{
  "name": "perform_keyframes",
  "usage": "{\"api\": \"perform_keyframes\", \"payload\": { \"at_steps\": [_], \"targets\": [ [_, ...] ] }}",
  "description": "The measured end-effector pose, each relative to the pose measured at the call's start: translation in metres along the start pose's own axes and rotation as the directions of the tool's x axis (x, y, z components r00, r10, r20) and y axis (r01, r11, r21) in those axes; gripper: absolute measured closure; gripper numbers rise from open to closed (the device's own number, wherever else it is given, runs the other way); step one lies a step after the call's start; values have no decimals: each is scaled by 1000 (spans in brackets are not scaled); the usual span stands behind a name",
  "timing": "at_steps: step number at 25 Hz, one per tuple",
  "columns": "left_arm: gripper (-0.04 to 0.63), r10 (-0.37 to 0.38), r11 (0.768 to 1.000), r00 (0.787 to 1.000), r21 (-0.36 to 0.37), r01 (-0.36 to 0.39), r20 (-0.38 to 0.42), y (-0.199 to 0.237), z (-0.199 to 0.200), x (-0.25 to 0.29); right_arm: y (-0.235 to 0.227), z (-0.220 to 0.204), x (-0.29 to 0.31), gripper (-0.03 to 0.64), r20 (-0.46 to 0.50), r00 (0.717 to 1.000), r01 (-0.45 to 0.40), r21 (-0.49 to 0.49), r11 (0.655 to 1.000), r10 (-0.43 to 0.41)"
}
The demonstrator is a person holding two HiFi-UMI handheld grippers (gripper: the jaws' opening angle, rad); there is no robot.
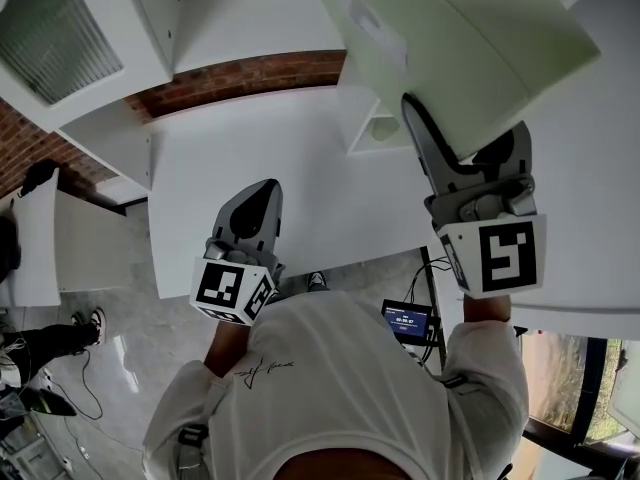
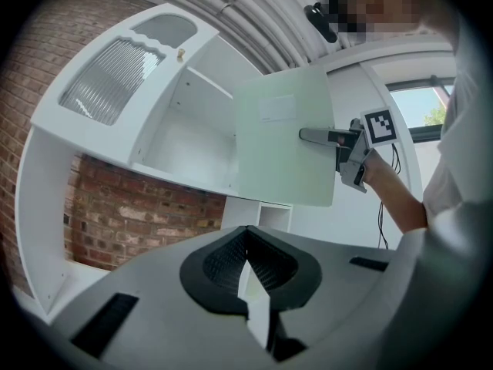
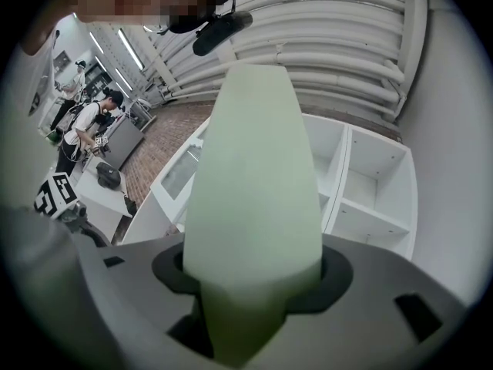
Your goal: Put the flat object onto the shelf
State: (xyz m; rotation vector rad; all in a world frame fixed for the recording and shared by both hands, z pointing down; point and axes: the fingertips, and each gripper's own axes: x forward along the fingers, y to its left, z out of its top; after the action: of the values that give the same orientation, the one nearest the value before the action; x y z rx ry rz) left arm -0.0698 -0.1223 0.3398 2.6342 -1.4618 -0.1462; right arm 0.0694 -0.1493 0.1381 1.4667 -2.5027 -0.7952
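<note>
My left tongs (image 1: 262, 196) hang empty, jaws together, over the white table (image 1: 220, 168). To their right, my right tongs (image 1: 418, 118) are clamped on the pale green flat board (image 1: 470, 48), held aloft near the white shelf unit (image 3: 370, 183). The board's white sticker (image 2: 276, 108) is unreadable.

The pale green board (image 1: 470, 38), flat with a small label, hangs tilted in the head view's upper right. The white shelf unit (image 3: 370, 183), with open compartments, stands beyond it.

left claw (image 2: 249, 274) empty, jaws together; right claw (image 2: 310, 136) grips pale panel (image 2: 276, 164) before shelf (image 2: 183, 141).
</note>
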Motion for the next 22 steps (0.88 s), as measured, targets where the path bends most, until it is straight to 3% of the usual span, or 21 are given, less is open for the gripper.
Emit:
{"api": "perform_keyframes", "payload": {
  "at_steps": [11,22],
  "targets": [
    [583,-1,1000,1000,7,0,18,-3,7,-1,6,7,16,344,-22,999,20,-163,986,-24],
    [583,-3,1000,1000,14,2,25,-5,9,2,10,-1,28,344,-81,995,21,-325,946,-50]
  ]
}}
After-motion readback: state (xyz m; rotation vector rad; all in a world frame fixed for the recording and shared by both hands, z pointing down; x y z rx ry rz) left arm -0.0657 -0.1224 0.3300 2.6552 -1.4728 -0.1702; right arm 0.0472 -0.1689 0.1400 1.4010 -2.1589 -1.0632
